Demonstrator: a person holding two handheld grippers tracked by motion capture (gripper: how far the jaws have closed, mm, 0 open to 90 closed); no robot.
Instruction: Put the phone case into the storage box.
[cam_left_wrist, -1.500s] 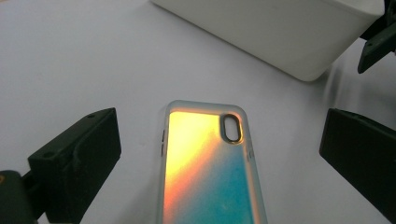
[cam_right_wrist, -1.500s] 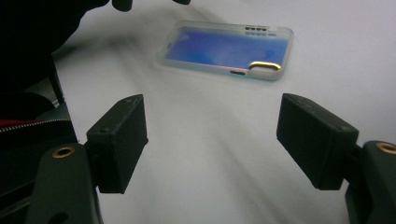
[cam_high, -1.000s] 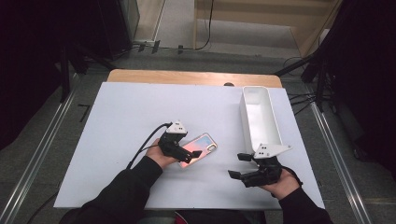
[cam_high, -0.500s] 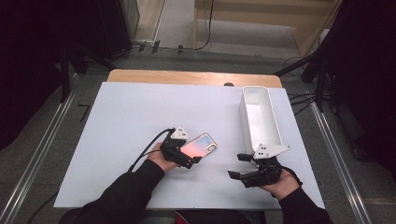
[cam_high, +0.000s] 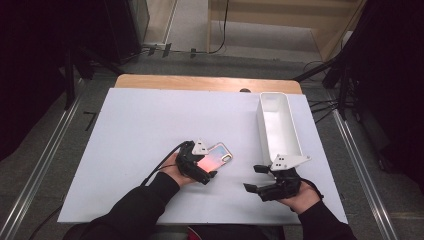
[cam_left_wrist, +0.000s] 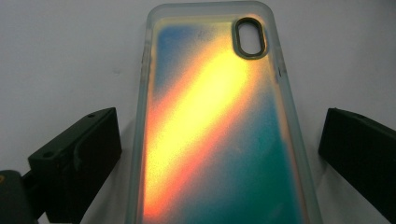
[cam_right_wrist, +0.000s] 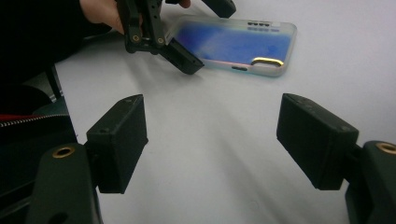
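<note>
While its jaws stand apart, the left claw (cam_left_wrist: 215, 154) straddles the phone case (cam_left_wrist: 215, 126).

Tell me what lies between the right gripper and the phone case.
Nothing but bare white table: the right gripper view shows open surface between the right gripper and the phone case, with the left gripper straddling the case.

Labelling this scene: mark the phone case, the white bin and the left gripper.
phone case (cam_left_wrist: 219, 135), left gripper view, middle of its iridescent back.
white bin (cam_high: 291, 125), high view, its right wall.
left gripper (cam_left_wrist: 219, 154), left gripper view, midway between its fingertips.
</note>
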